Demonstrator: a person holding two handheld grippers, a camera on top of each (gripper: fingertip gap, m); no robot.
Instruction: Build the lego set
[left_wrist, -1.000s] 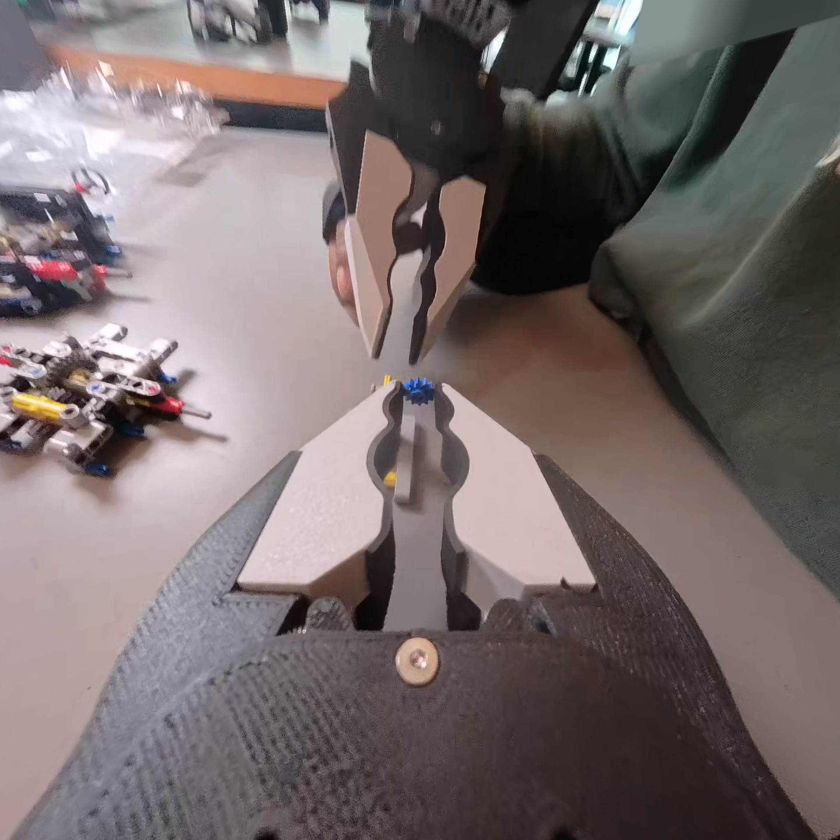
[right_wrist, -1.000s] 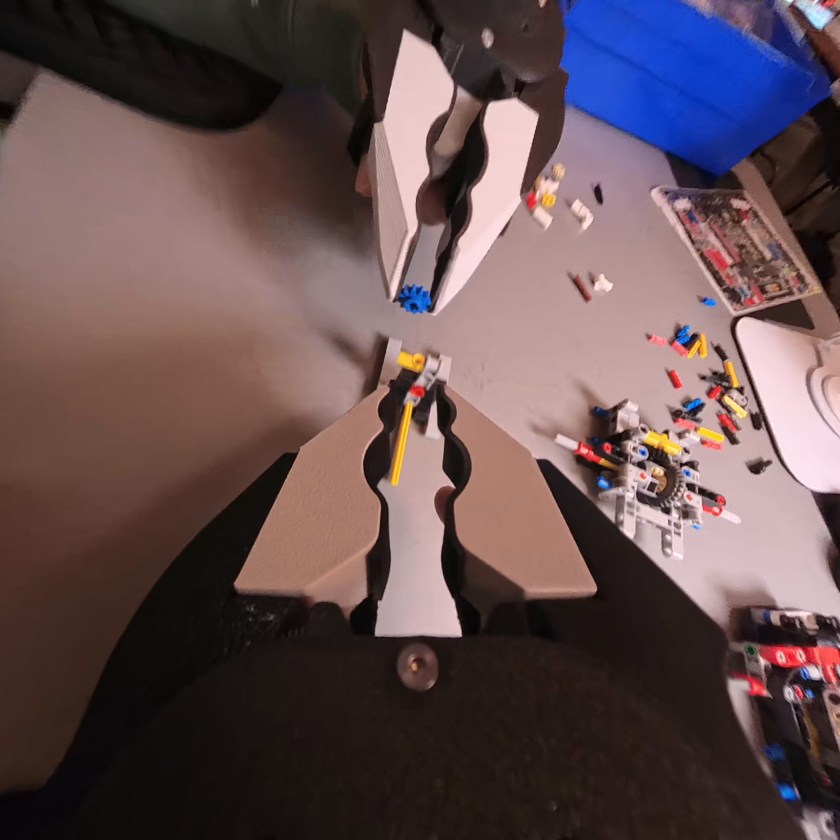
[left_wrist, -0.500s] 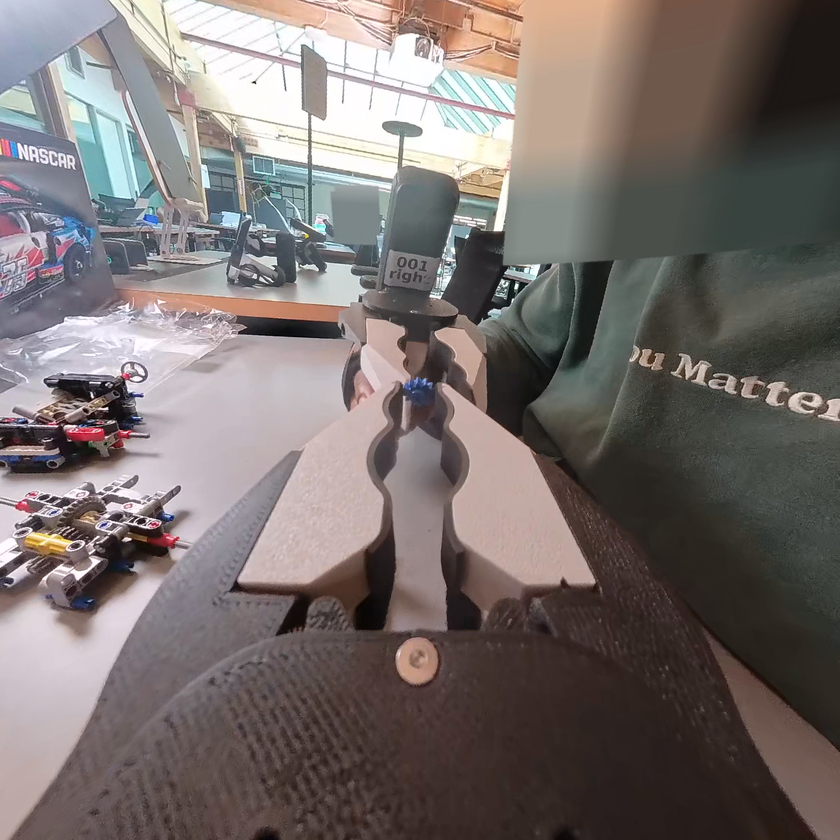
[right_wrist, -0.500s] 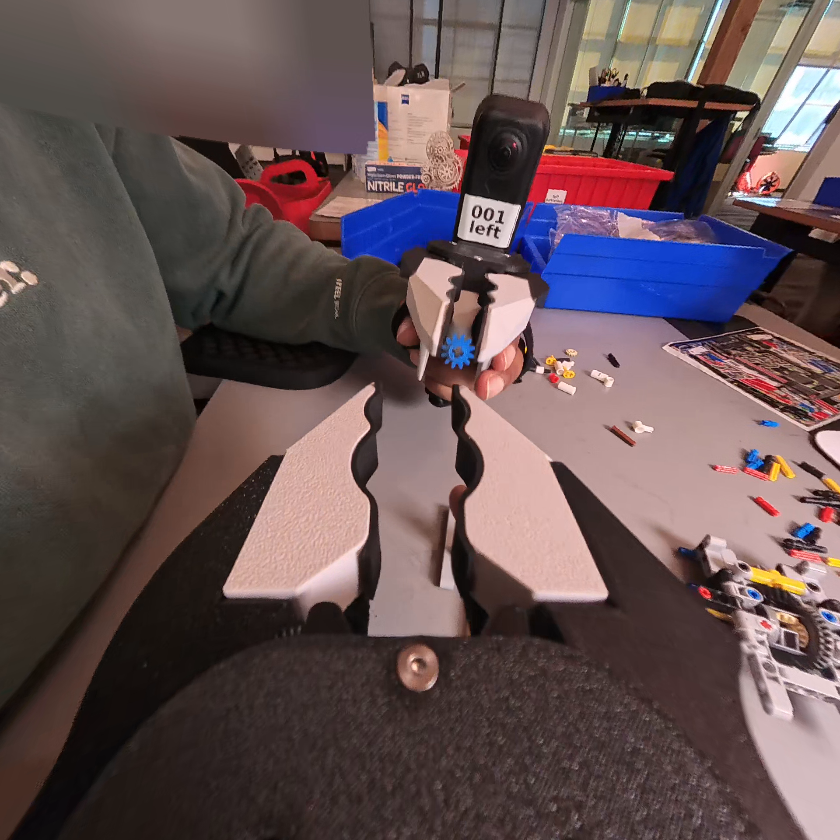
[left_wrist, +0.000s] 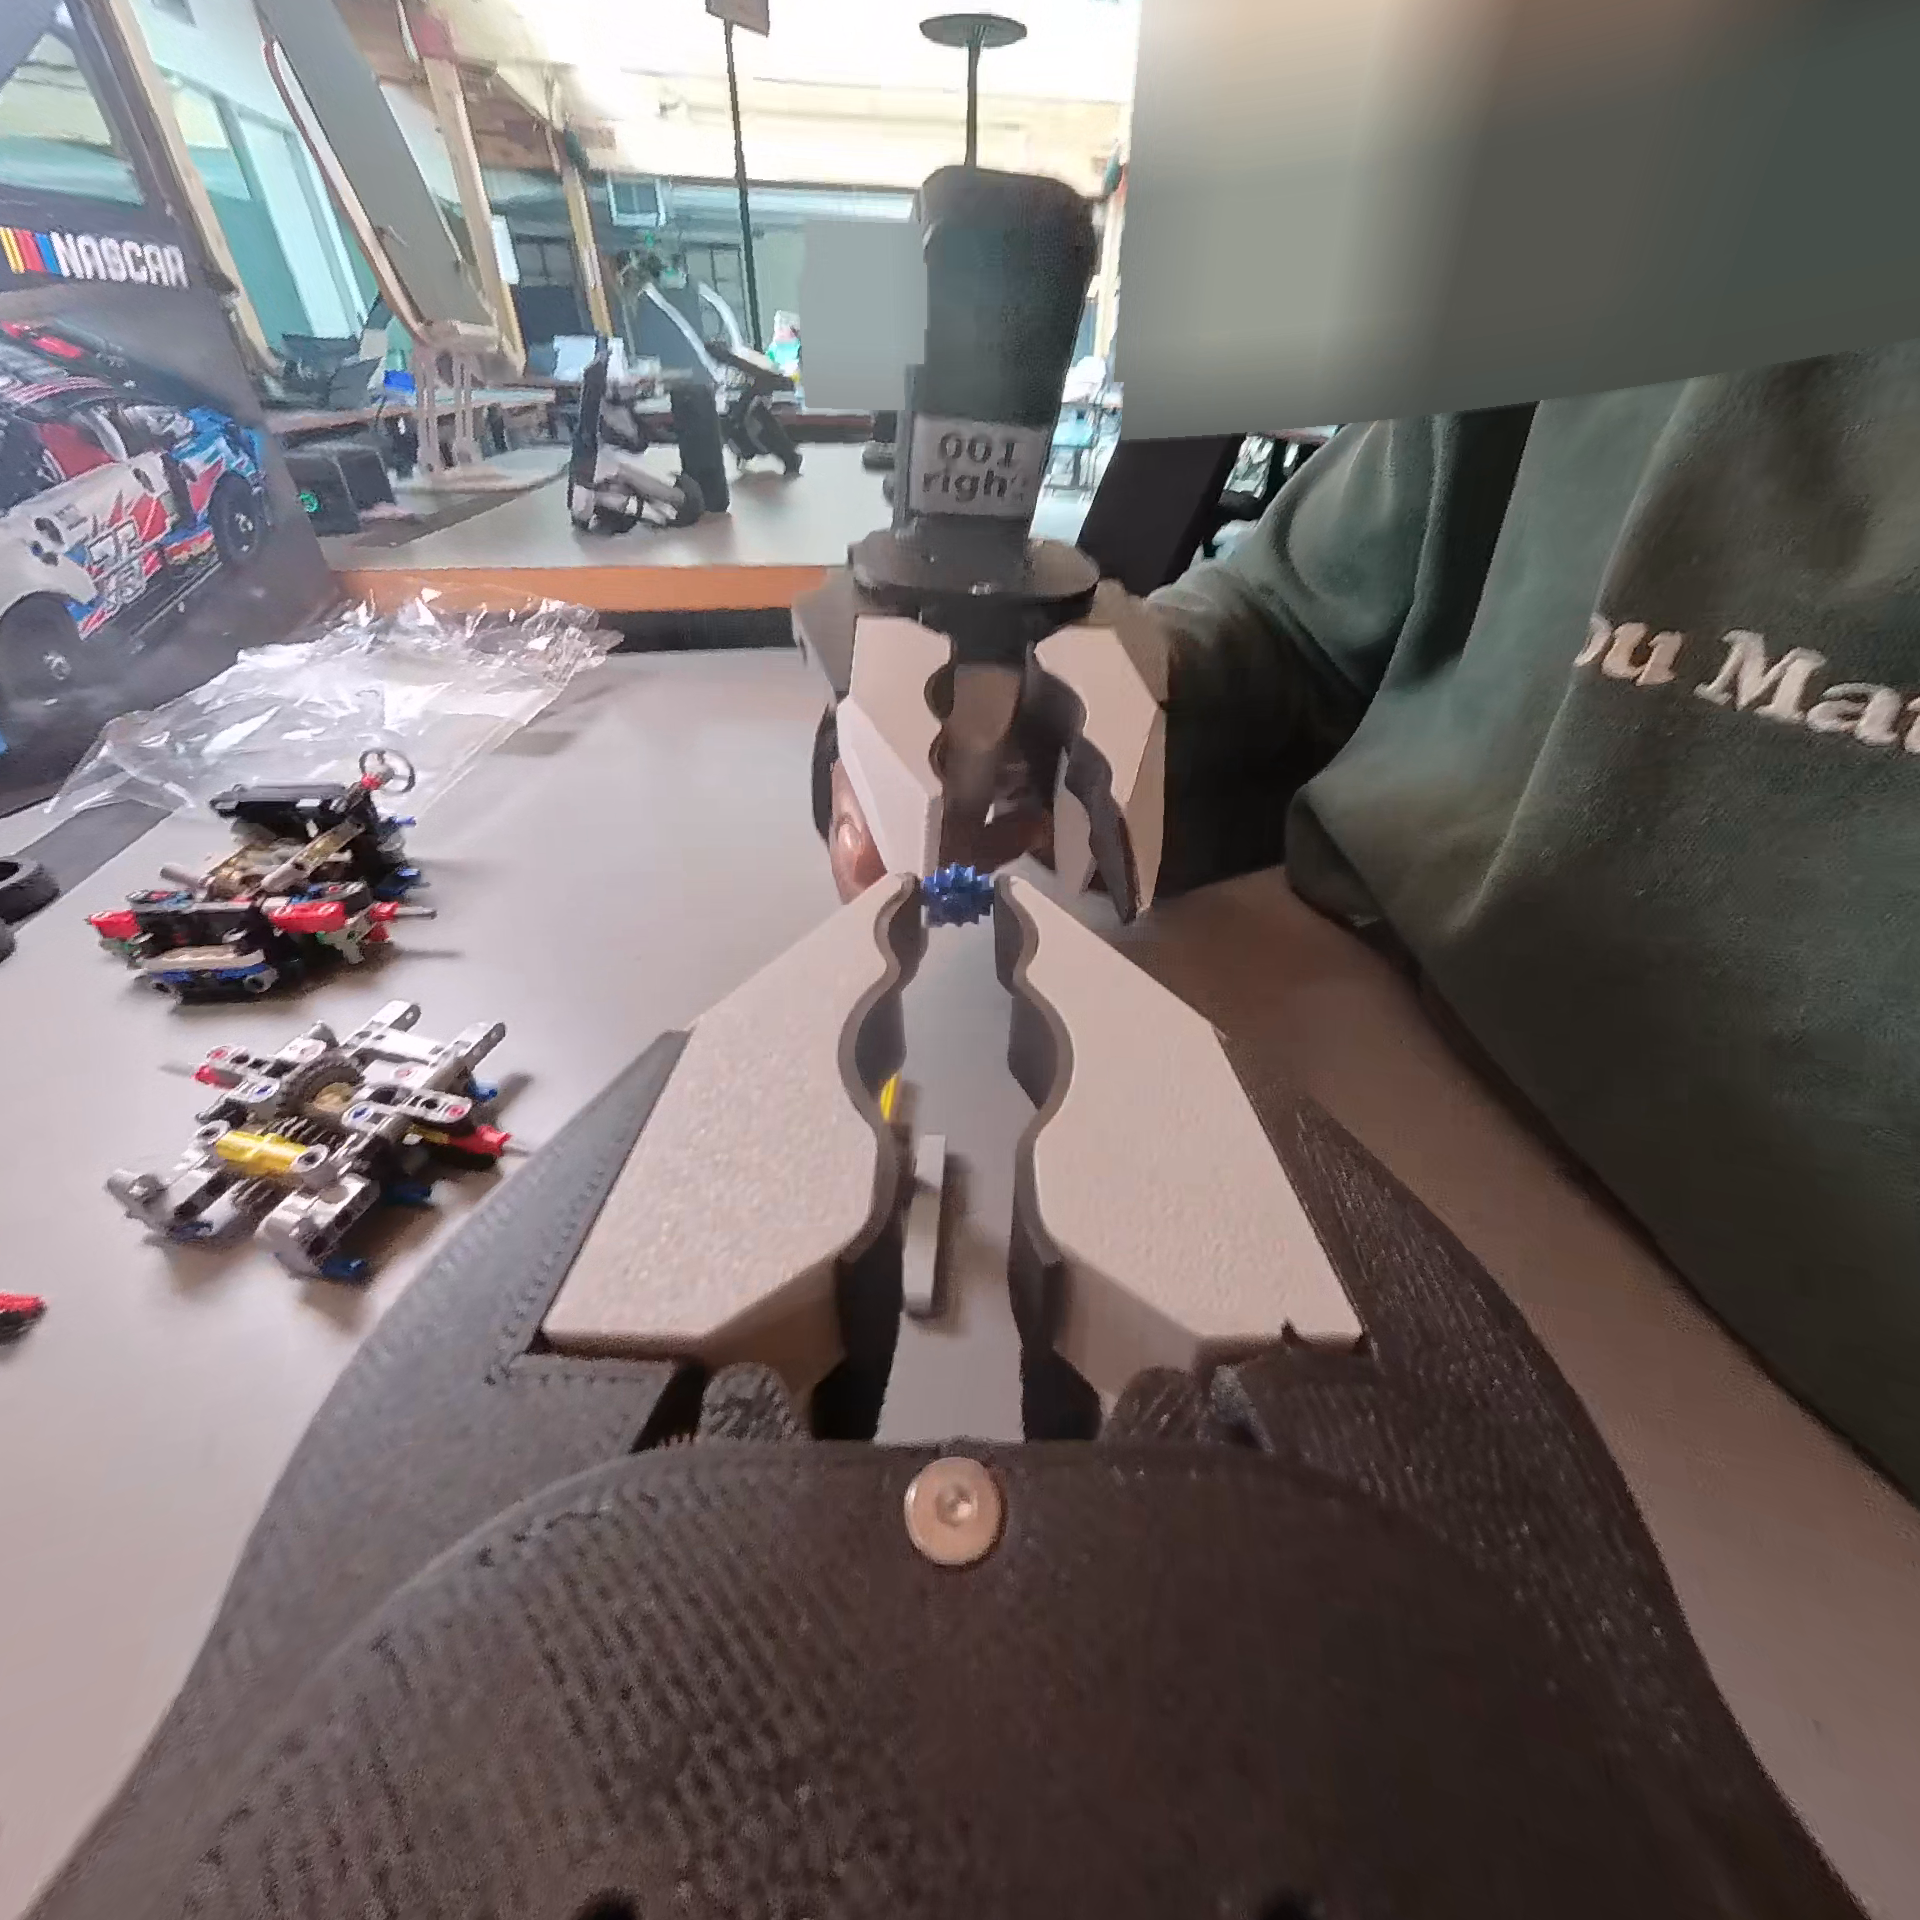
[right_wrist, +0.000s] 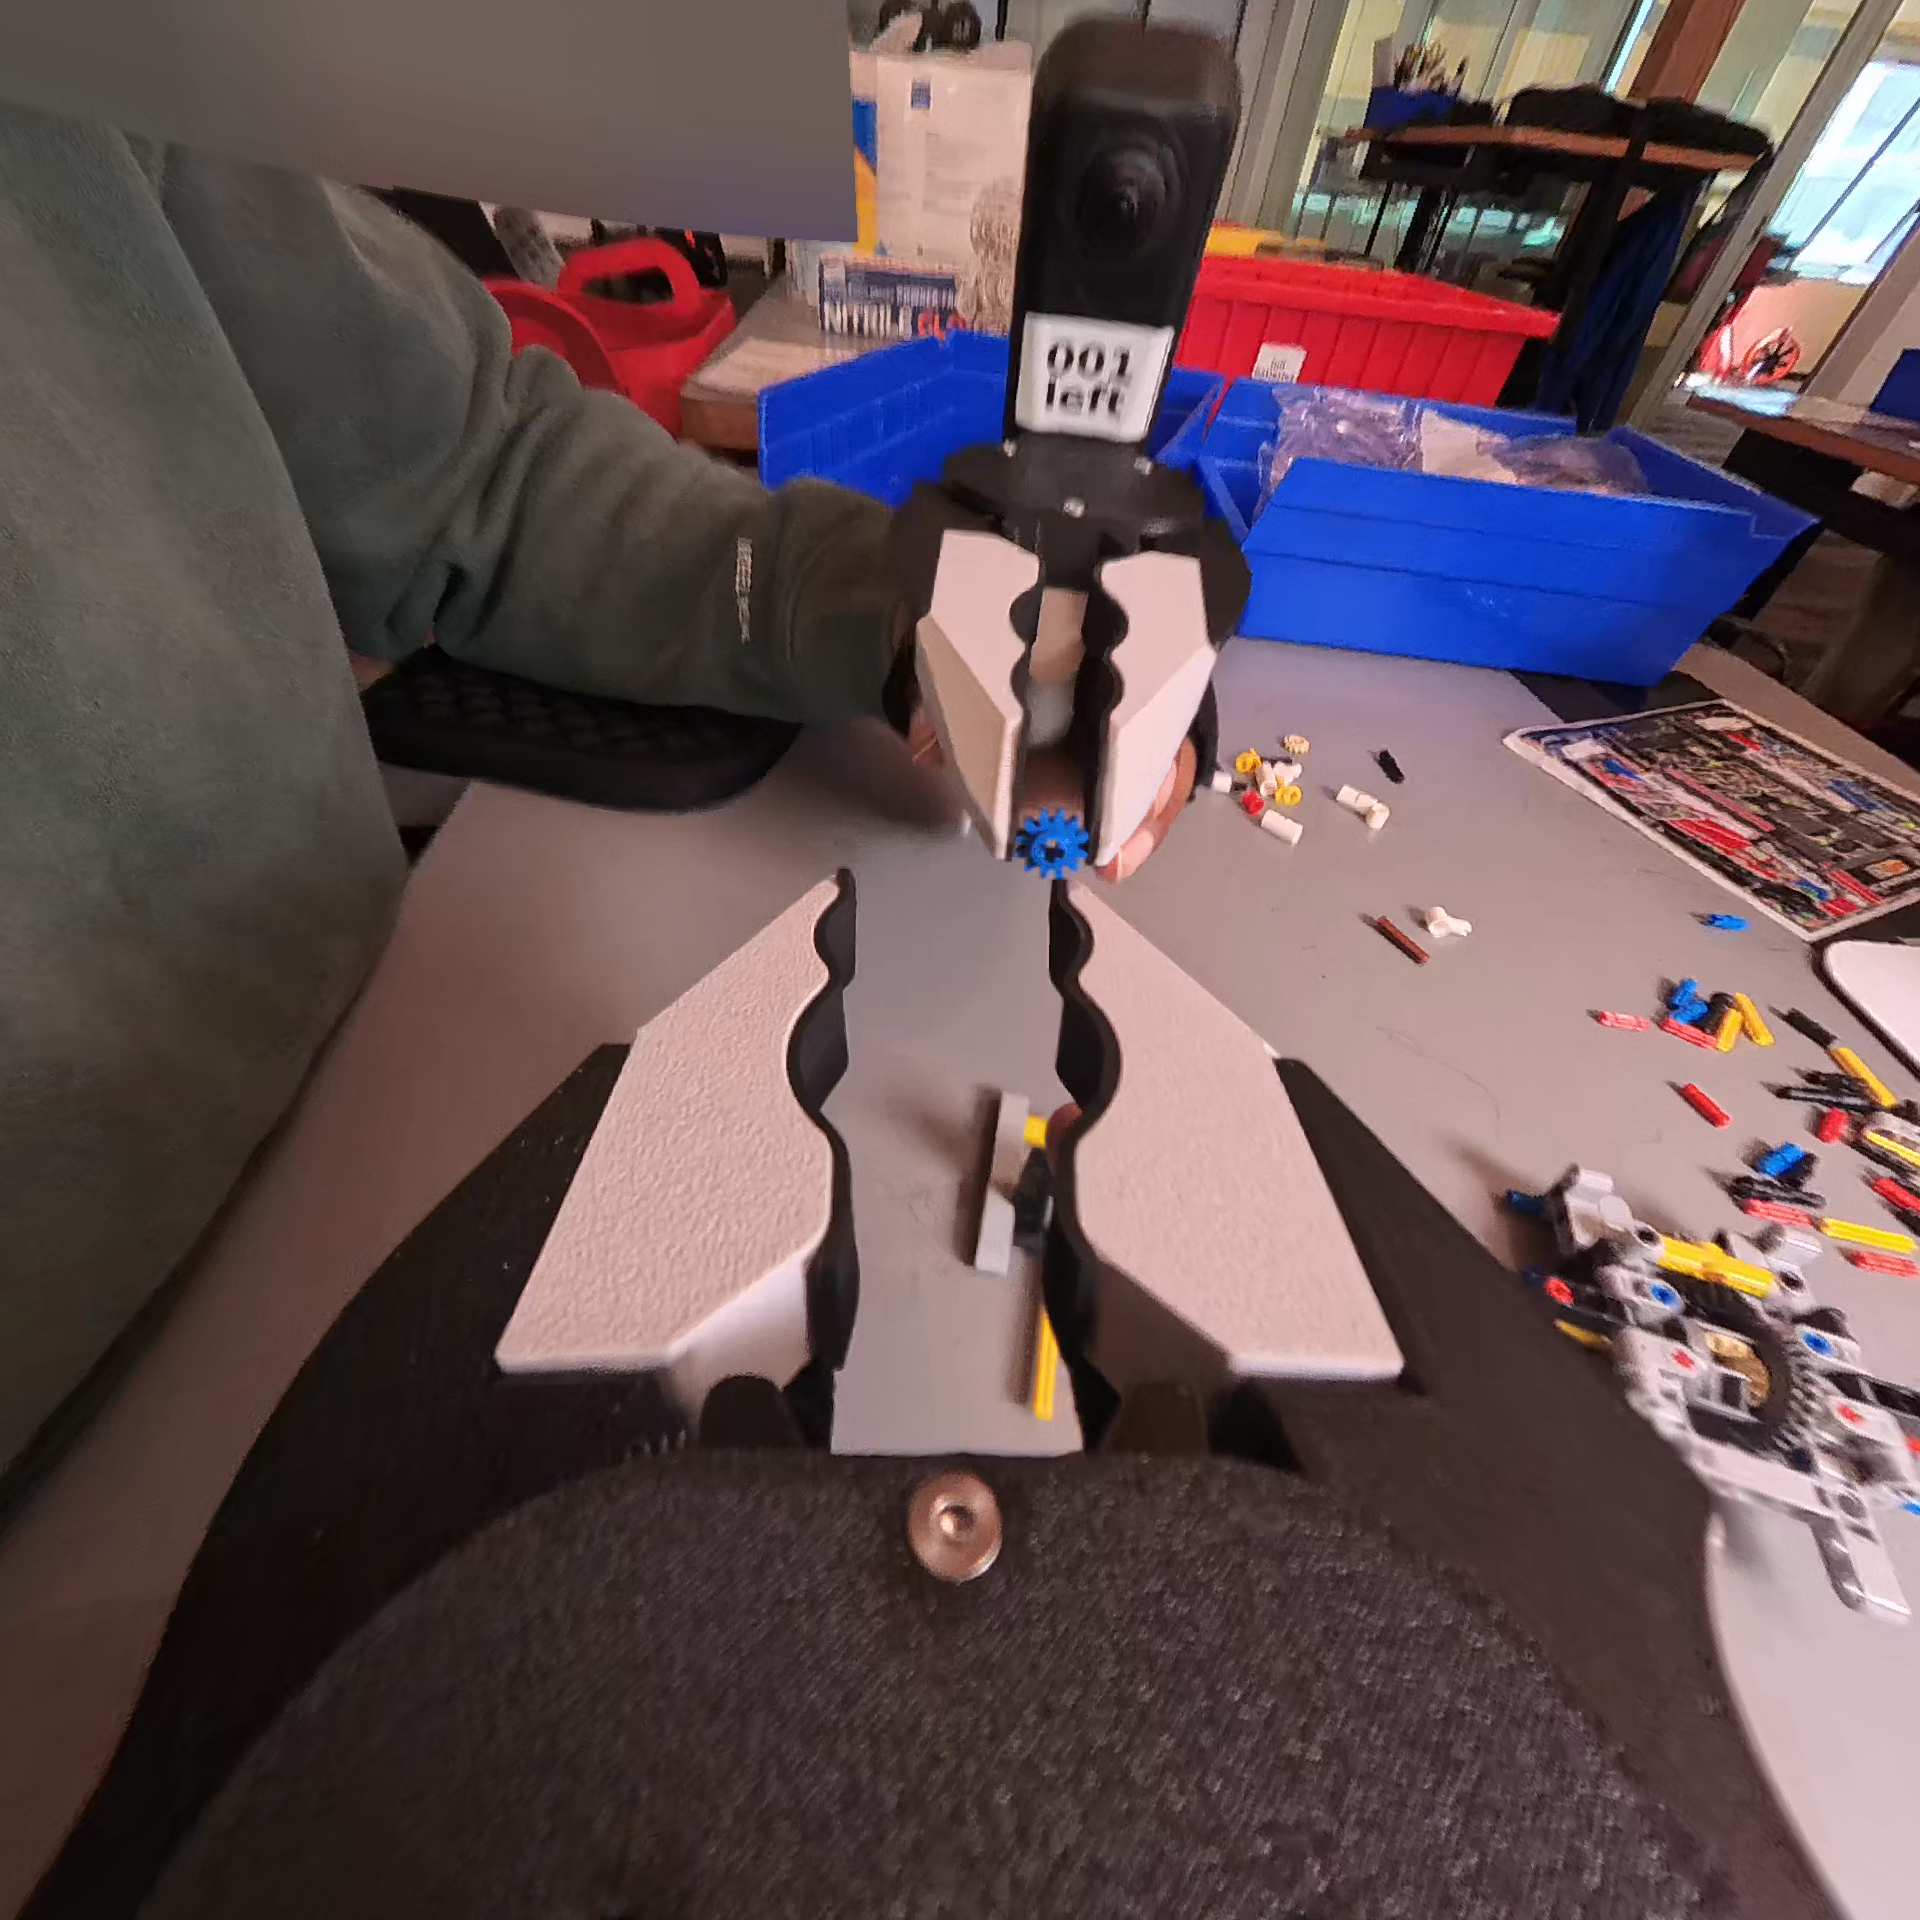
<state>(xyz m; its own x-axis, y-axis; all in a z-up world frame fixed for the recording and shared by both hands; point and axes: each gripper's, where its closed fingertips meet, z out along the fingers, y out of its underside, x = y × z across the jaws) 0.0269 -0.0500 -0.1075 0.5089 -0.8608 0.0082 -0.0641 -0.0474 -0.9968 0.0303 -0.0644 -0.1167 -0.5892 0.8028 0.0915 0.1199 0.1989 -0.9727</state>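
Pinching a blue gear (left_wrist: 957, 899), left hand-held gripper (left_wrist: 957, 902) faces the released right hand-held gripper (right_wrist: 951, 902).

Left claw (left_wrist: 958, 902) pinches blue gear (left_wrist: 958, 896) at tips; right claw (left_wrist: 1029, 862) spread wide, just beyond.

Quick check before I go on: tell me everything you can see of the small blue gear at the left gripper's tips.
The blue gear is a small toothed wheel, plastic by its look, with a cross-shaped hole through its hub. It sits pinched at the very tips of the left gripper, both pads pressing its toothed rim, held up off the grey table. Its flat face turns toward the open right gripper, which does not touch it. A person's fingers show just behind it.
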